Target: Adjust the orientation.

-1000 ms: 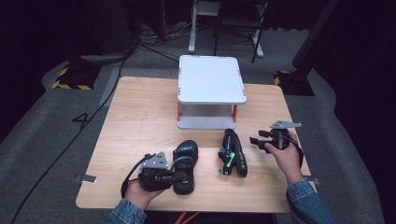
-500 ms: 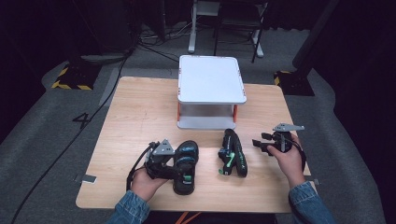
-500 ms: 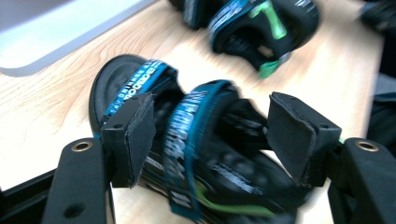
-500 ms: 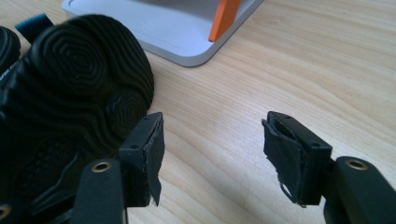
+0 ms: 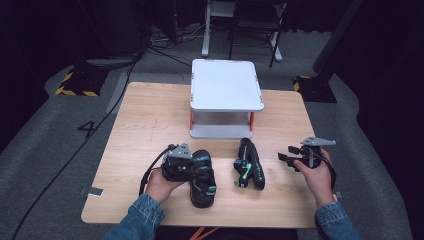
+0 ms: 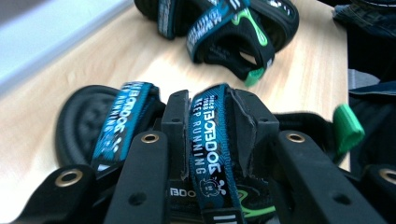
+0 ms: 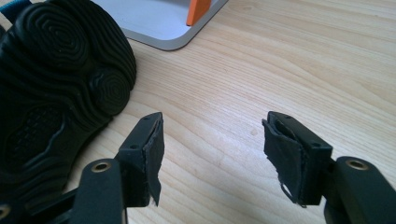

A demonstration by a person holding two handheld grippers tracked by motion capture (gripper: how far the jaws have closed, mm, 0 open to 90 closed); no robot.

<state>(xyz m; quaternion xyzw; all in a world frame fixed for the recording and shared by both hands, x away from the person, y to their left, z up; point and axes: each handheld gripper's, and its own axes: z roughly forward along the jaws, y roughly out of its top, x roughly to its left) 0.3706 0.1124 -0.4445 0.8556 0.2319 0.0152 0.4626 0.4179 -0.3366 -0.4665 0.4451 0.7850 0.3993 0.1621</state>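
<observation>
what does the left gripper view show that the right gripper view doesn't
Left gripper view alone: the left gripper with its fingers closed around a blue printed strap of the near sandal; the jaws have just been closing. A green tab shows at right.

Right gripper view alone: the right gripper open over bare wood with nothing between its fingers, an orange leg of the white stand, and the other sandal's ribbed black sole.

Both share: the wooden table, the other sandal and the stand's edge.
</observation>
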